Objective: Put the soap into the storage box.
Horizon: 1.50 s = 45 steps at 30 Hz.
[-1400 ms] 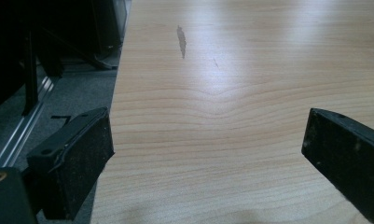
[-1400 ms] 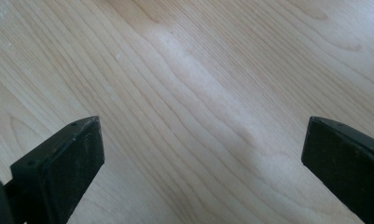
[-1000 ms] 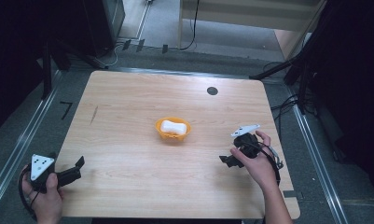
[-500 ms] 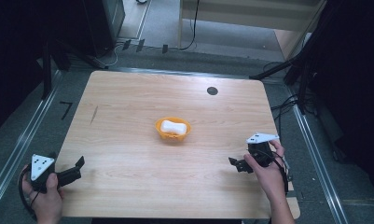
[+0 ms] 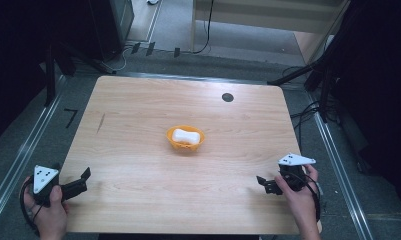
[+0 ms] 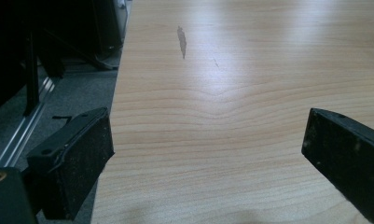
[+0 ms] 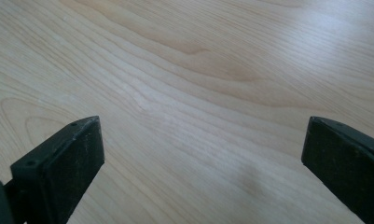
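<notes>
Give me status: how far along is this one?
Done, by the look of it: the white bone-shaped object lies inside the small orange bowl mid-table. In hand: nothing; the left tongs and the right tongs sit open and empty at the near corners of the wooden table. Left: apparently nothing.

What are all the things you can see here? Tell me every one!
bowl: one, orange, middle of the table
white thing: one, bone-shaped, lying in the bowl
round spot: one, black, far side of the table
table: one, light wood
cables: several, black, on the floor behind the table
left tongs: one, black, open, near left corner
right tongs: one, black, open, near right edge
</notes>
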### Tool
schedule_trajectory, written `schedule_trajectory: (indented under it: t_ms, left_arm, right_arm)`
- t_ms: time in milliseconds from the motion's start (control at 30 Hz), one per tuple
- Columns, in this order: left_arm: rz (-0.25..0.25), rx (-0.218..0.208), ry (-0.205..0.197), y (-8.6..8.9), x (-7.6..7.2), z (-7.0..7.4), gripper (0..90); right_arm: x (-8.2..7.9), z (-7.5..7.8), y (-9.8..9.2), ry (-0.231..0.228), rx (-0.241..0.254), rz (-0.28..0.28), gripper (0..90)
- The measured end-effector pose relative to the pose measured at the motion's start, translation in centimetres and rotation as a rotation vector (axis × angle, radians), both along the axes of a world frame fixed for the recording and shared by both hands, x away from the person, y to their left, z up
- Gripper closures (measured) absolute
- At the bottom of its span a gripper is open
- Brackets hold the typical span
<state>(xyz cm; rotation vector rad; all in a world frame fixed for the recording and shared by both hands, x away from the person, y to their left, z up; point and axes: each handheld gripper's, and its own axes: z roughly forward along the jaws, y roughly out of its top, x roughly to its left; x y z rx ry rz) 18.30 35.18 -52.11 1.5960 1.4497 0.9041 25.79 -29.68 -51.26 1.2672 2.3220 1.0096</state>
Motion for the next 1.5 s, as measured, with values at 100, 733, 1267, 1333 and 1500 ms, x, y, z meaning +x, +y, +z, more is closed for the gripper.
schedule_trajectory:
  t_ms: [100,733,1267,1333,1500]
  left_arm:
    - [0.001,0.0,0.002,0.0,0.0,0.0,2.2]
    - [0.0,0.005,0.0,-0.1,0.0,0.0,2.2]
    - [-0.001,0.002,0.001,-0.1,0.0,0.0,2.2]
    - [-0.001,0.001,0.001,-0.1,0.0,0.0,2.3]
    - [-0.005,0.002,0.007,-0.1,0.0,0.0,2.2]
  right_arm:
    - [-0.7,-0.3,-0.9,-0.019,0.013,-0.021,0.0]
    - [-4.3,-2.4,-5.0,-0.07,0.12,-0.1,0.0]
    - [-7.0,-3.8,-7.5,-0.179,0.194,-0.167,3.8]
    - [-7.2,-3.8,-7.7,-0.198,0.212,-0.173,3.6]
    - [-7.3,-3.8,-8.0,-0.219,0.234,-0.22,5.6]
